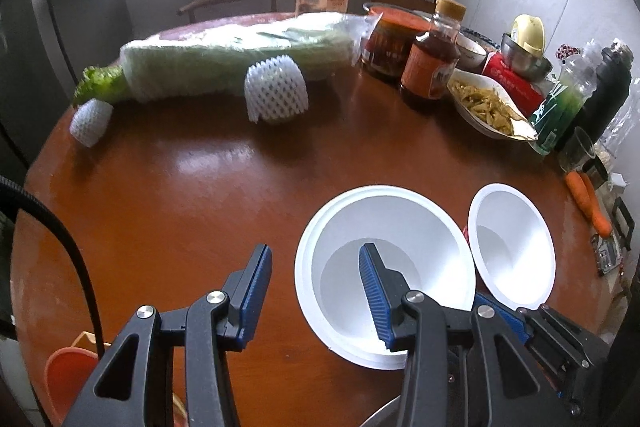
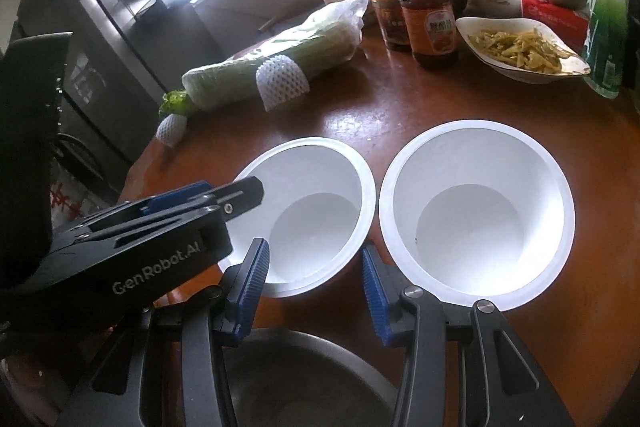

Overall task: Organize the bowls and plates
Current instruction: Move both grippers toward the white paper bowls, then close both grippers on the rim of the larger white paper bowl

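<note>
landmark: bottle (image 2: 430, 23) on table (image 2: 360, 123) | 2 bowls (image 2: 304, 211) (image 2: 476, 215) side by side before it | cabbage (image 2: 272, 67) left of it | dish (image 2: 520, 47) right | jar (image 2: 390, 13) just behind-left

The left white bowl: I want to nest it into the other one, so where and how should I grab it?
Grip the near rim of the left white bowl, coming from above on the near side, one finger inside the wall and one outside. It stands upright and empty, and its thin flared lip is likely the only part narrow enough. The left gripper already straddles that edge; its jaws are not closed on it.
</note>
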The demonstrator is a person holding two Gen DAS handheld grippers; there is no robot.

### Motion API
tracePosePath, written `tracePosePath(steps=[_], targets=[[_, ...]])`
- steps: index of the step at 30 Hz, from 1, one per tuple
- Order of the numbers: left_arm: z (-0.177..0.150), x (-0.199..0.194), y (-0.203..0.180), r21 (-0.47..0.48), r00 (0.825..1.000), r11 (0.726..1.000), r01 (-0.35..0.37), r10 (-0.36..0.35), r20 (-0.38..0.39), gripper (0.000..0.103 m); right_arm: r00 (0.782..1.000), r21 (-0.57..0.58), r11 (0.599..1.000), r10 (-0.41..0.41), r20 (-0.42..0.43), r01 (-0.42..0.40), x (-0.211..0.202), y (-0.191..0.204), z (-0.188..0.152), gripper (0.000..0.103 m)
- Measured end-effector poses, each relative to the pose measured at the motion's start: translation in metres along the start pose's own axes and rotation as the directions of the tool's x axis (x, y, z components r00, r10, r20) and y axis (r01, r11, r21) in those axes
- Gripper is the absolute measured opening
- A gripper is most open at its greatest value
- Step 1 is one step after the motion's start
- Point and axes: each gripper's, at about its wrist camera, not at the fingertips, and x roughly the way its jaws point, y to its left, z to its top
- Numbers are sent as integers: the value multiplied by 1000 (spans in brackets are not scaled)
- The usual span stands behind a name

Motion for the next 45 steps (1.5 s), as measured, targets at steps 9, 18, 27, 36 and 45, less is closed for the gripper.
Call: tracePosePath(steps=[9,18,27,36,45], targets=[[-4,9,4,-17,998,999,36,-37,-44,29,1000,-40,999,-19,6,19,2,5,0,42],[-6,-4,4,-12,999,999,35,-36,-19,29,999,-66,997,-33,30,35,-4,13,-1,41],[-12,-25,7,-10,999,1000,29,-29,19,29,998,-94,995,-25,56,30,-17,25,-3,41],[-22,-55,5,-4,998,1000,18,-17,67,29,996,-119,993,-7,94,18,-38,38,-11,41],[-33,-80,-4,4,994,1000,12,-13,110,29,991,-142,990,3,134,17,-65,44,-21,41]])
